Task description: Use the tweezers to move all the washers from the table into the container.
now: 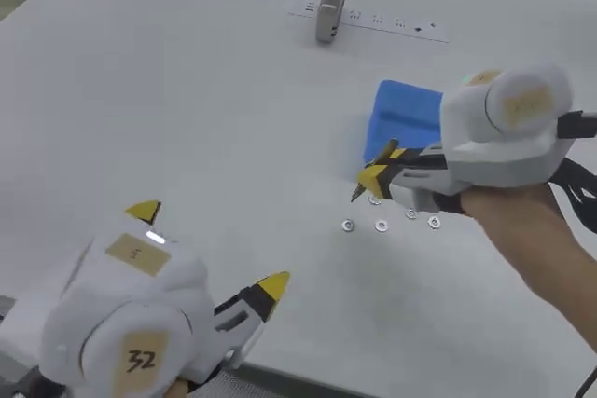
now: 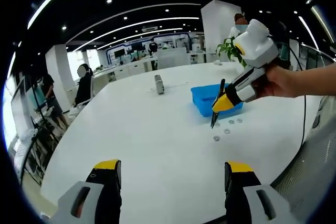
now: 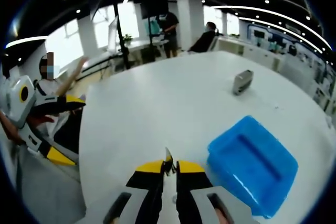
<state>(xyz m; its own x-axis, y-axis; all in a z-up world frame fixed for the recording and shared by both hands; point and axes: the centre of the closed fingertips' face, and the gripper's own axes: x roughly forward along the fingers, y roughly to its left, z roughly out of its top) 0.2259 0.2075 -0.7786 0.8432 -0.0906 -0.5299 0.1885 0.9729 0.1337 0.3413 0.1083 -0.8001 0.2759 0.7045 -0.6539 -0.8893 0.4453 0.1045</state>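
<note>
Closest in the head view is the left gripper (image 1: 209, 249), jaws wide apart and empty. The right gripper (image 1: 373, 177) pinches the tweezers (image 1: 358, 193), tip near the washers (image 1: 381, 226) on the table (image 1: 187, 90) beside the blue container (image 1: 403, 118). Left gripper view: jaws spread, nothing held. Right gripper view: jaws clamped on the tweezers, container at lower right.

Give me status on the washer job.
Left tongs open at near table edge. Right tongs shut on tweezers, tip by washers. Five seen on table beside blue container. Grey device far back, clear.
</note>
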